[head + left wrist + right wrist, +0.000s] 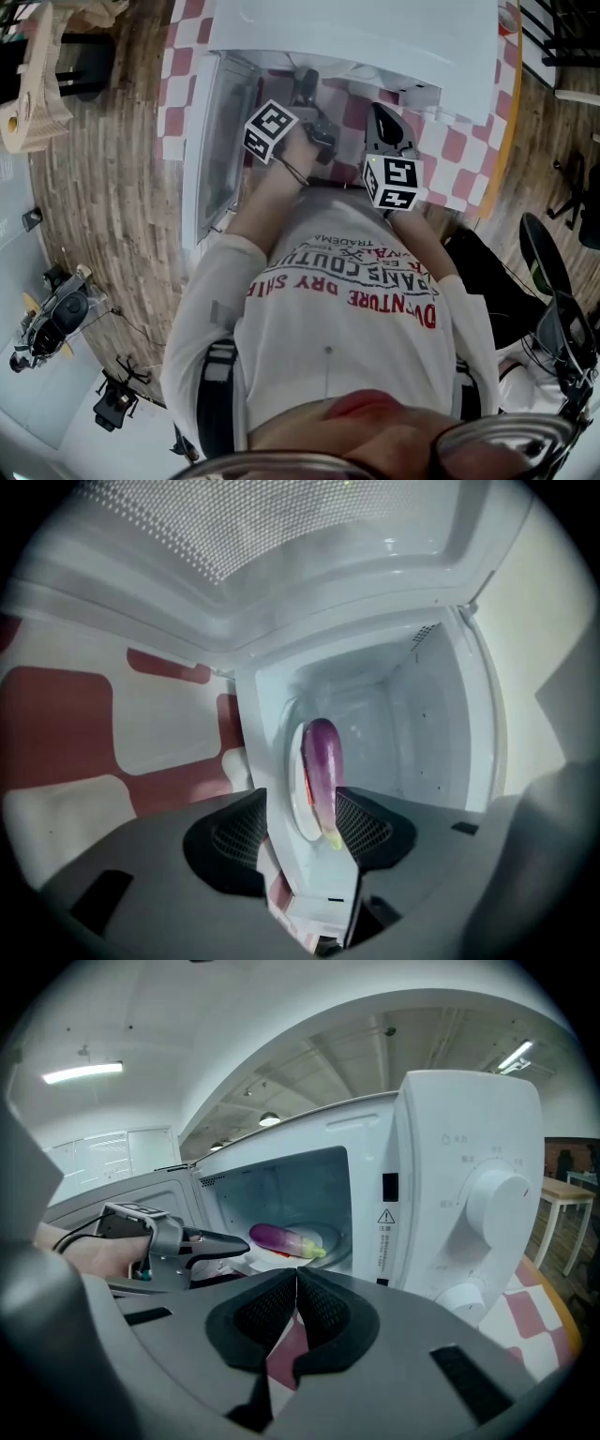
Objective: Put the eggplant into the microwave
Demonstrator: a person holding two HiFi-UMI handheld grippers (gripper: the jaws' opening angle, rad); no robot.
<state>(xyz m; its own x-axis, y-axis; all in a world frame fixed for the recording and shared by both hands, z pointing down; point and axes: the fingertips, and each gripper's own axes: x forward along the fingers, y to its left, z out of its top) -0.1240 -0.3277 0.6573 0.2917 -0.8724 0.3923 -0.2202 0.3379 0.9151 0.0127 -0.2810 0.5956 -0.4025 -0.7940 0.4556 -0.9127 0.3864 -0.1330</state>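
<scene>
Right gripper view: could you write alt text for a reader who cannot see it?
A purple eggplant lies on the glass plate inside an open white microwave. The left gripper points into the opening from the left. In the foreground the right gripper has its jaws shut, with nothing between them.

Head view — microwave (pixel 356 33) hides its eggplant (pixel 322 761).

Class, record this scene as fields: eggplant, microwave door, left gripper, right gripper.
eggplant: lying on the turntable plate inside the microwave
microwave door: open
left gripper: jaws apart, empty, at the microwave's opening
right gripper: jaws together, empty, outside the microwave
</scene>
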